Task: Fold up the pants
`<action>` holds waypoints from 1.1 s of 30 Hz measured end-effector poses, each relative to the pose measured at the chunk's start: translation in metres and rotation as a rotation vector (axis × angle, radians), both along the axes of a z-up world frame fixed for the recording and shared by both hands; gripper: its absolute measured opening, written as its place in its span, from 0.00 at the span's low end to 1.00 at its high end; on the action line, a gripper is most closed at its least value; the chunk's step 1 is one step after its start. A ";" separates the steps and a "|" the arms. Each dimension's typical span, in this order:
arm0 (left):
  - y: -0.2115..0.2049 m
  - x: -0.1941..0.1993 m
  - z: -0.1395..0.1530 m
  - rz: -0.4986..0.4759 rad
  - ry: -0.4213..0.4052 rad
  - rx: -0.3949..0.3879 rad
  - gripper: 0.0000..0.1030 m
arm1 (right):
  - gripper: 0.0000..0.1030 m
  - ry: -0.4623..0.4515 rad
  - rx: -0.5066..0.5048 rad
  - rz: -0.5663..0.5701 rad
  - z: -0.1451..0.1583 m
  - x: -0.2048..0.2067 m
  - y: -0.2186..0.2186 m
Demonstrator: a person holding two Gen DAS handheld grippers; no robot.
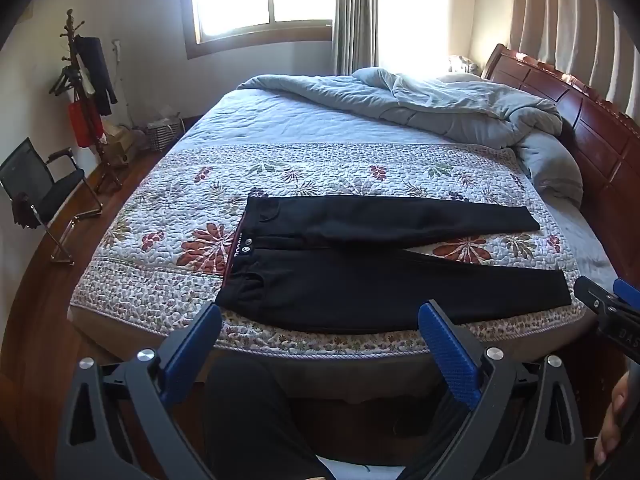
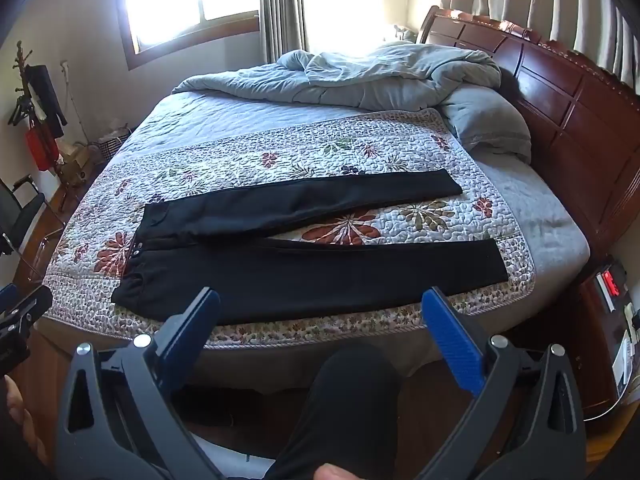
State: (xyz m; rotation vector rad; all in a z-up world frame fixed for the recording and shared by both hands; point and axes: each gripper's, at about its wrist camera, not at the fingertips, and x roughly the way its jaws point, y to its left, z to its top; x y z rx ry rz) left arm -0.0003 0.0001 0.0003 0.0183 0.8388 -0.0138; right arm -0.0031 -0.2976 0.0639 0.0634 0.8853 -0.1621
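Black pants (image 1: 380, 280) lie flat on the floral quilt (image 1: 168, 248) near the bed's front edge, waistband to the left, both legs spread apart and pointing right. They also show in the right wrist view (image 2: 304, 276). My left gripper (image 1: 320, 320) is open and empty, held just in front of the bed edge below the near leg. My right gripper (image 2: 320, 304) is open and empty too, at the same edge; it also shows at the right of the left wrist view (image 1: 612, 304).
A rumpled grey duvet (image 1: 440, 100) lies at the far side of the bed. A dark wooden headboard (image 1: 592, 128) runs along the right. A chair (image 1: 36, 184) and coat stand (image 1: 80, 80) stand left. A nightstand (image 2: 608, 320) is at right.
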 end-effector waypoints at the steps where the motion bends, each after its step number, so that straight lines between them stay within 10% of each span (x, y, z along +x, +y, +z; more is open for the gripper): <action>1: 0.000 0.000 0.000 0.000 0.000 0.000 0.96 | 0.98 0.000 0.001 0.000 0.000 0.000 0.000; 33: -0.002 0.003 0.001 -0.002 0.011 0.003 0.96 | 0.98 0.000 -0.004 -0.002 -0.001 0.001 -0.001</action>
